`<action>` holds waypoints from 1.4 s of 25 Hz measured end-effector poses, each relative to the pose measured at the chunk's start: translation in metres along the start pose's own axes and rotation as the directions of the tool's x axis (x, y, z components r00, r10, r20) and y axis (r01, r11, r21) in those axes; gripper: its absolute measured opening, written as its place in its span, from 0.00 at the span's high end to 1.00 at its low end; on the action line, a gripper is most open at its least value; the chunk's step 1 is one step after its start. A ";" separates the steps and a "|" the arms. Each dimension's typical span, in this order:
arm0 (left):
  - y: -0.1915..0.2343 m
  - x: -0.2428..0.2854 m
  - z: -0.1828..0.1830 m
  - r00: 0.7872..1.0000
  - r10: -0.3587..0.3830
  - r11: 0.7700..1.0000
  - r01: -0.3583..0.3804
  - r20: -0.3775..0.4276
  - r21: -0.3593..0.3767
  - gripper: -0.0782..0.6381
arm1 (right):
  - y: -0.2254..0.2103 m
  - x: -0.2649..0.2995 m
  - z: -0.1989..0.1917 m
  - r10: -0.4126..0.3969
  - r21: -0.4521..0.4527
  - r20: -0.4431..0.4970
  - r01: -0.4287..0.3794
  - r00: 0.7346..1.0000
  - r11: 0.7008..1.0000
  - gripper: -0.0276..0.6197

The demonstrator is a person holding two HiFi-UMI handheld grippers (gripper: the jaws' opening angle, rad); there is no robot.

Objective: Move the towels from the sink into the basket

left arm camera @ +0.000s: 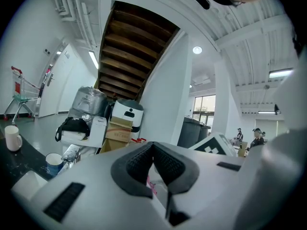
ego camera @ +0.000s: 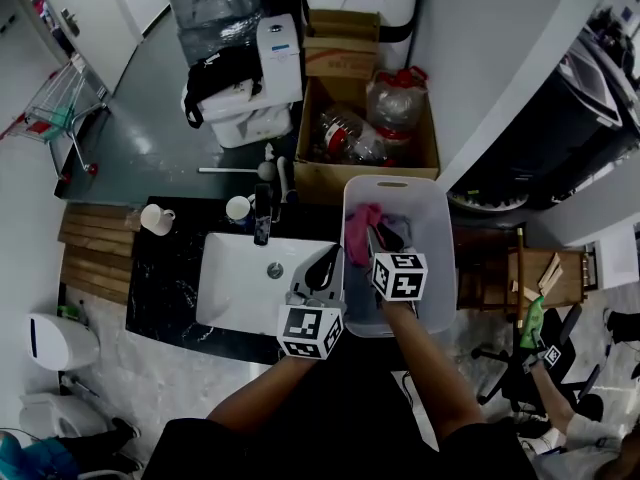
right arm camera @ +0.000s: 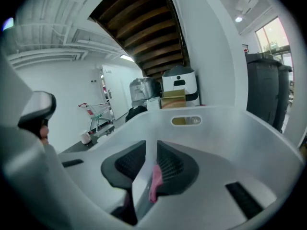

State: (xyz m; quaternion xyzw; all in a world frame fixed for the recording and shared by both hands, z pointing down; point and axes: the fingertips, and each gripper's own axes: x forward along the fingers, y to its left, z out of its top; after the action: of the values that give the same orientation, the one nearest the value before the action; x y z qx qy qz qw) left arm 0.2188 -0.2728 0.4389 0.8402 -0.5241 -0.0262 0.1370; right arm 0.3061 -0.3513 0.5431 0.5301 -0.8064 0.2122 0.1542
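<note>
**Pink towel point(ego camera: 360, 230) in basket point(ego camera: 441, 238)**

The towel lies at the basket's far left corner, next to the sink point(ego camera: 240, 288). The right gripper point(right arm camera: 151, 146) is over the basket, jaws narrowly apart, with a pink strip showing in the gap. The left gripper point(left arm camera: 153, 146) is closed and empty.

In the gap of the right fingers point(right arm camera: 173, 168) showed a pink strip point(right arm camera: 155, 180); whether it touched a finger or lay further down in the basket point(right arm camera: 225, 128) could not be told. A pink speck point(left arm camera: 152, 184) under the left fingers point(left arm camera: 138, 166) was too small to identify. In the head view, the right gripper point(ego camera: 384, 240) and its cube point(ego camera: 399, 275) covered part of the towels point(ego camera: 360, 230) beneath the fingers, so their number stayed unclear, and the arm point(ego camera: 440, 368) hid the basket's near end. The left gripper point(ego camera: 322, 268) hid the sink's point(ego camera: 240, 278) corner under its fingers. People point(left arm camera: 257, 137) far beyond the left fingers were too small to make out.
</note>
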 end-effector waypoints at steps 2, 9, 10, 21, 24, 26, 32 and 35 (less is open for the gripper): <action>-0.002 -0.001 0.001 1.000 -0.007 1.000 0.007 0.004 0.001 0.88 | 0.004 -0.012 0.010 -0.001 -0.010 0.040 0.002 0.999 1.000 0.85; -0.009 -0.001 0.005 0.999 -0.034 0.999 0.034 0.011 0.002 0.88 | 0.020 -0.050 0.033 0.013 -0.026 0.124 -0.010 0.992 1.000 0.91; -0.009 -0.001 0.006 0.999 -0.037 0.999 0.037 0.013 0.003 0.88 | 0.022 -0.056 0.036 0.011 -0.028 0.136 -0.008 0.991 1.000 0.91; -0.014 -0.008 0.002 0.999 -0.040 0.999 0.040 0.005 0.019 0.88 | 0.053 -0.113 0.046 0.015 -0.120 0.266 0.018 0.964 0.993 0.91; -0.015 -0.009 0.003 0.999 -0.039 0.999 0.039 0.009 0.024 0.88 | 0.055 -0.123 0.045 0.011 -0.127 0.291 0.027 0.957 0.992 0.91; -0.017 -0.011 0.003 0.999 -0.041 0.999 0.041 0.011 0.027 0.88 | 0.055 -0.128 0.043 0.004 -0.129 0.297 0.036 0.955 0.991 0.91; -0.025 -0.016 0.003 0.999 -0.051 0.998 0.051 0.011 0.034 0.88 | 0.055 -0.141 0.043 -0.014 -0.138 0.313 0.061 0.950 0.989 0.91; -0.029 -0.018 0.003 0.998 -0.056 0.998 0.056 0.013 0.037 0.88 | 0.056 -0.145 0.042 -0.016 -0.139 0.316 0.063 0.948 0.988 0.91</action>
State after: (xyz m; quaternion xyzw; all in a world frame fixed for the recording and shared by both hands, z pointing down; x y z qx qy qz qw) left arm 0.2357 -0.2455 0.4266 0.8566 -0.5018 -0.0265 0.1173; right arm 0.3106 -0.2383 0.4285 0.5604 -0.8232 0.0620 0.0667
